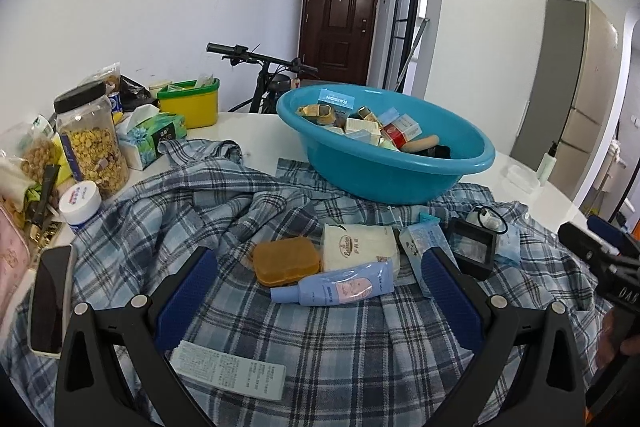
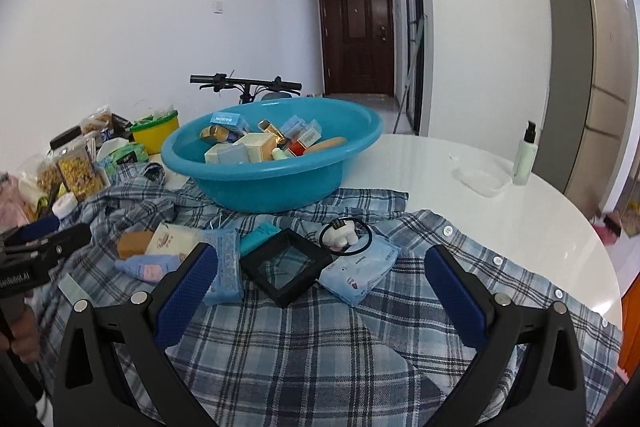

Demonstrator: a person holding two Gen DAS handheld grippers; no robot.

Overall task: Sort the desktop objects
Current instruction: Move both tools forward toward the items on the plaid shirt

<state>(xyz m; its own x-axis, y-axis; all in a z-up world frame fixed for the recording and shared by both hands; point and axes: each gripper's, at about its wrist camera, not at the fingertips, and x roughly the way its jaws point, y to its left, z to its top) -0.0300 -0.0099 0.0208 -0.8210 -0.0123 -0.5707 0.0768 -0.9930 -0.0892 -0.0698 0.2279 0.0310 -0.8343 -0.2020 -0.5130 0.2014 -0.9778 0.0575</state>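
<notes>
A blue basin (image 1: pixel 384 171) (image 2: pixel 272 183) holding several small boxes stands on a plaid shirt (image 1: pixel 312 339) (image 2: pixel 360 347). In front of it lie a brown case (image 1: pixel 286 261), a white tissue pack (image 1: pixel 360 247), a blue tube (image 1: pixel 336 289), a black square frame (image 2: pixel 286 269) (image 1: pixel 472 247), a blue wipes pack (image 2: pixel 358 273) and a white charger with a black cord (image 2: pixel 340 235). My left gripper (image 1: pixel 320 291) is open and empty, just short of the tube. My right gripper (image 2: pixel 320 279) is open and empty, around the black frame's near side.
At the left stand a cereal jar (image 1: pixel 94 143), a tissue box (image 1: pixel 154 137), a yellow tub (image 1: pixel 192 103), a white jar (image 1: pixel 80 201) and a phone (image 1: pixel 50 303). A pump bottle (image 2: pixel 526 157) and a clear tray (image 2: pixel 482 181) sit at the right on the white table (image 2: pixel 500 219). A paper slip (image 1: pixel 230 373) lies near me.
</notes>
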